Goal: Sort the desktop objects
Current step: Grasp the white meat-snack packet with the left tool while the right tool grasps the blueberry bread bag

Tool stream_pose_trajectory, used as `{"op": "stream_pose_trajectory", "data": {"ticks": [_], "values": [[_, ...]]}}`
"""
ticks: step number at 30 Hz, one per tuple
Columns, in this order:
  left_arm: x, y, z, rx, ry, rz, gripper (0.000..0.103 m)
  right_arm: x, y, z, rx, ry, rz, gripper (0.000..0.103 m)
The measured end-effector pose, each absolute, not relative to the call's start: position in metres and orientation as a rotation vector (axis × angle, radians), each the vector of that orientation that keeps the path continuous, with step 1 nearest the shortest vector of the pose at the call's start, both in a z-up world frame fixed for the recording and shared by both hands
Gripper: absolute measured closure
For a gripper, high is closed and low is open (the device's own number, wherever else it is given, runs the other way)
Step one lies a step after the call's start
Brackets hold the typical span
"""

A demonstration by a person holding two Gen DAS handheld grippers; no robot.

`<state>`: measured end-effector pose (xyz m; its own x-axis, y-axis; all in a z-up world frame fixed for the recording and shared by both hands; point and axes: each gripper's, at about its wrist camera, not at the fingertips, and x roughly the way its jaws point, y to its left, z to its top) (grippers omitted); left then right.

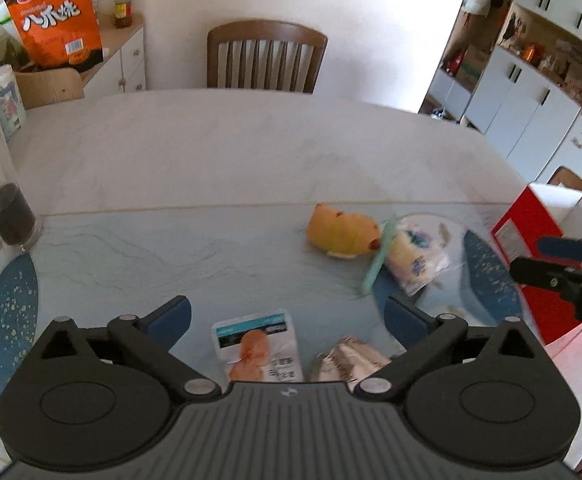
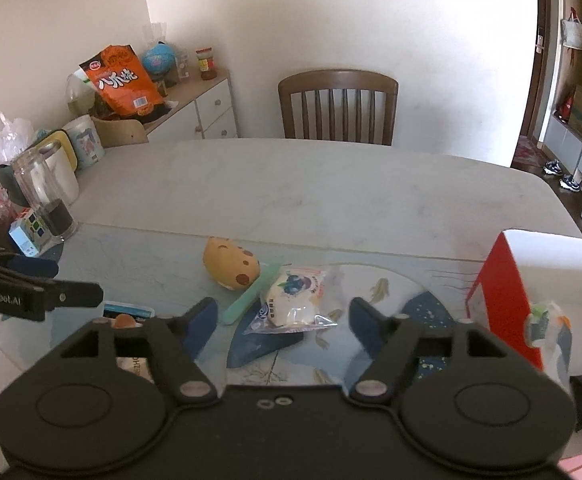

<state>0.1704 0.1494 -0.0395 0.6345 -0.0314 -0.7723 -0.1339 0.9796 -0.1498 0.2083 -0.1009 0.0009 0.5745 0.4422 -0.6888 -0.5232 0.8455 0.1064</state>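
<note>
The desk (image 1: 251, 152) is covered with loose items to be sorted, gathered at its near edge. At the right stands the red box (image 2: 495, 300), open at the top, judged to be the likely container. A yellow plush toy (image 1: 341, 236) lies in the middle, touching a pale green strip (image 1: 377, 258), and just to its right a clear blueberry snack packet (image 2: 297, 300) rests partly on a blue placemat (image 2: 259, 346).

The left hand-held gripper (image 1: 287, 316) is spread to its widest and holds nothing; below it lie a white sausage packet (image 1: 257, 346) and a crumpled wrapper (image 1: 349, 360). The right hand-held gripper (image 2: 277, 320) is also open and empty, with the blueberry packet lying between its fingers.

A slippery film packet could be pinched by one corner and dropped. The two wrappers lie close, so both could be caught together.

"GenRobot.AI" is read on the left gripper's finger. The orange bag (image 1: 57, 20) at the far left bears the Chinese characters "八爪烧".
</note>
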Motion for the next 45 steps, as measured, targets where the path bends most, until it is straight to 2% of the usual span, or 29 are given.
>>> {"op": "stream_pose_trajectory", "data": {"ticks": [19,38,43,45], "values": [[0.189,0.168,-0.112,-0.197,1.018,0.122,0.001,0.254,-0.066,-0.054,-0.144,0.867,0.519,0.028],[0.199,0.154,-0.127,-0.143,1.012,0.129,0.001,0.278,-0.044,-0.089,-0.2,0.923,0.508,0.028],[0.198,0.149,-0.127,-0.115,0.999,0.142,0.004,0.28,-0.042,-0.096,-0.204,0.939,0.508,0.03],[0.197,0.148,-0.127,-0.109,0.993,0.14,0.009,0.28,-0.04,-0.098,-0.21,0.94,0.507,0.03]]}}
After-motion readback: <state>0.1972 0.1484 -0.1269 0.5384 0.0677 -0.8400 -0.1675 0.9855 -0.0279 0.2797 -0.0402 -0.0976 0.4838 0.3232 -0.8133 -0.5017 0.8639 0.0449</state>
